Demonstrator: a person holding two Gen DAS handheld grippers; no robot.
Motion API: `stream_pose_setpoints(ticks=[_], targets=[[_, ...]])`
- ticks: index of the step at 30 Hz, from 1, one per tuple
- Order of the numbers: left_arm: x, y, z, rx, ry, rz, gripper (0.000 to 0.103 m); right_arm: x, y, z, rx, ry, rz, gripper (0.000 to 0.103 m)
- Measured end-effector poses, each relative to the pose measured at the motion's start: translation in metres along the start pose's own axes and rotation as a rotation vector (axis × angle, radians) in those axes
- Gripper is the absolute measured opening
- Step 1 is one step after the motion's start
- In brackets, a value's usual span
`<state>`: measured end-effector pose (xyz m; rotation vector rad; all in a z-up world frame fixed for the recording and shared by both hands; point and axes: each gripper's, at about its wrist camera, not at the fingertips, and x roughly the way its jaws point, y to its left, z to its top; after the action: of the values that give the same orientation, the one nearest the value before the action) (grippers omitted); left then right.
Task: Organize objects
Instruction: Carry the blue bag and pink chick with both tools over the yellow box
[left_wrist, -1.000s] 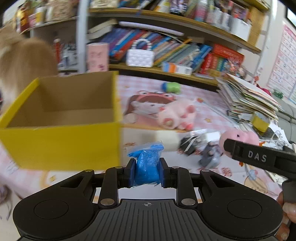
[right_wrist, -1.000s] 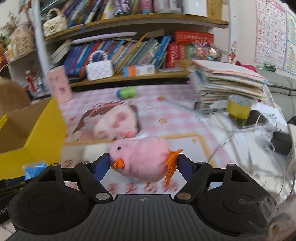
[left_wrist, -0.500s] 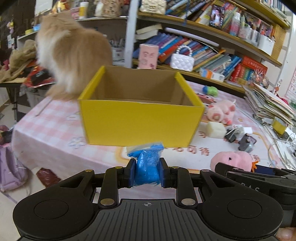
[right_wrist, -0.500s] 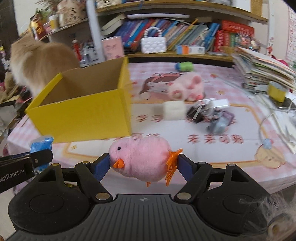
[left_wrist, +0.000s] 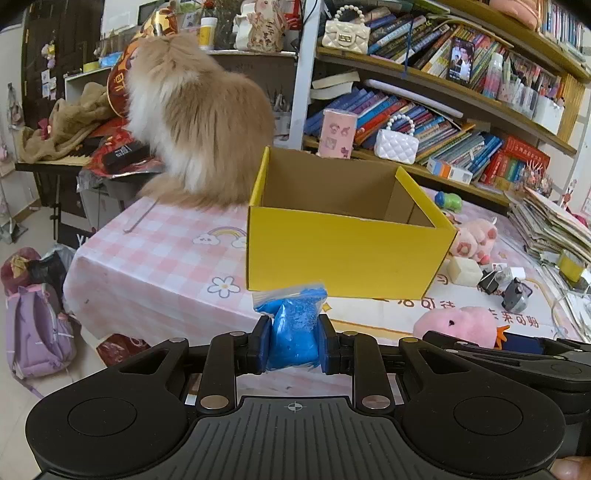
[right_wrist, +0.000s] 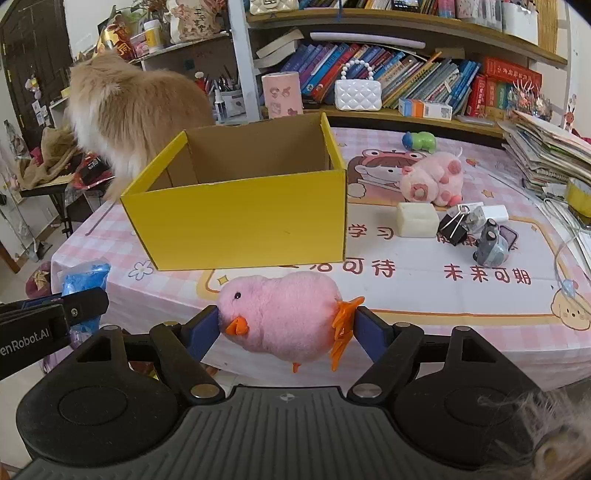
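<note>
Two grippers hang side by side off the near edge of a cluttered table, each loaded. The left gripper pinches a small blue bag between narrow-set jaws; the right gripper holds a pink plush chick crosswise, its jaws wider around the soft body. Over the last second both hands have swung across the table and pulled back, so that the yellow box, which a second ago filled the left of each view, now stands square ahead of them with its open top showing. Neither grip has altered during the swing. Judged from this, the carry is nearly over and the drop into the box is the step at hand, though both items are short of its near wall and lower than its rim.

Beyond the box, on the pink checked tablecloth, lie things apparently still to be sorted: a white block, a black binder clip, a grey toy, a pink plush pig and a green toy. A fluffy tan cat sits at the far left corner, just behind the box. Crowded bookshelves line the back wall, with a stack of papers at right.
</note>
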<state>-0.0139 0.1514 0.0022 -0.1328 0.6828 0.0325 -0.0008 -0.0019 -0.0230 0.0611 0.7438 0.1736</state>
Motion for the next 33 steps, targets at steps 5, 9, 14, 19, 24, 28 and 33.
stream_pose_setpoints(ticks=[5,9,14,19,24,28,33], targets=[[-0.002,0.006,0.002,0.001,-0.012,-0.017,0.024,-0.003,0.006,0.002,-0.007,-0.010,-0.010,0.077],[-0.002,0.009,0.002,0.001,-0.018,-0.027,0.023,-0.003,0.011,0.002,-0.015,-0.014,-0.015,0.077],[-0.004,0.013,0.003,0.003,-0.024,-0.035,0.023,-0.003,0.017,0.003,-0.023,-0.015,-0.016,0.077],[-0.003,0.012,0.006,0.008,-0.030,-0.042,0.023,-0.002,0.019,0.003,-0.027,-0.015,-0.019,0.077],[-0.004,0.003,0.012,0.038,-0.054,-0.045,0.023,0.002,0.021,0.009,-0.039,-0.036,-0.029,0.077],[-0.001,0.002,0.025,0.033,-0.076,-0.046,0.023,0.002,0.019,0.020,-0.054,-0.083,-0.031,0.077],[0.004,0.000,0.055,0.044,-0.146,-0.061,0.023,0.005,0.019,0.048,-0.079,-0.188,-0.025,0.077]])
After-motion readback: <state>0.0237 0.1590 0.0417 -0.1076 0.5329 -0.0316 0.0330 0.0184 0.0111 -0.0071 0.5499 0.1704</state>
